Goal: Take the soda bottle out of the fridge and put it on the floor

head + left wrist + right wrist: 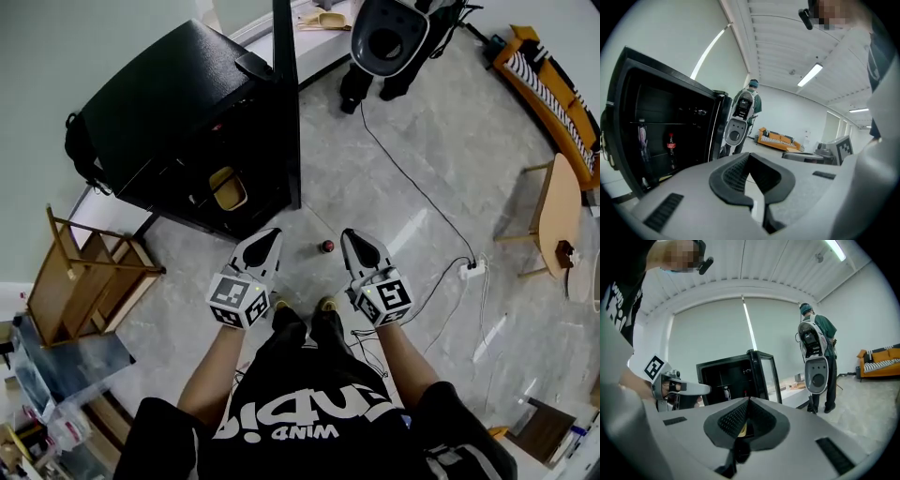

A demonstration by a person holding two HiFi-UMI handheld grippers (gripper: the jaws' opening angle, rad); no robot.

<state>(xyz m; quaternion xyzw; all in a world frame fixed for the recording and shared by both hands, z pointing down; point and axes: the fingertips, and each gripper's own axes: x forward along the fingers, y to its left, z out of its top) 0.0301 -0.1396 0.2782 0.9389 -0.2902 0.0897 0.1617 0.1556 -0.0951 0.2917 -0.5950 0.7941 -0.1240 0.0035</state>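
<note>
The black fridge (178, 112) stands at the upper left with its door (285, 103) swung open. In the left gripper view the soda bottle (671, 146), dark with a red cap and label, stands upright on a shelf inside the fridge (661, 112). My left gripper (271, 234) (750, 154) and right gripper (349, 234) (749, 399) are held side by side in front of the fridge (736, 373), well short of it. Both are shut and hold nothing. A small dark-red round thing (327, 247) sits on the floor between the two tips; I cannot tell what it is.
A person with a white machine (387, 37) stands beyond the fridge door. A cable (412, 187) runs across the floor to a power strip (472, 269). A wooden frame (84, 272) is at the left, a wooden table (560, 211) and an orange sofa (548, 84) at the right.
</note>
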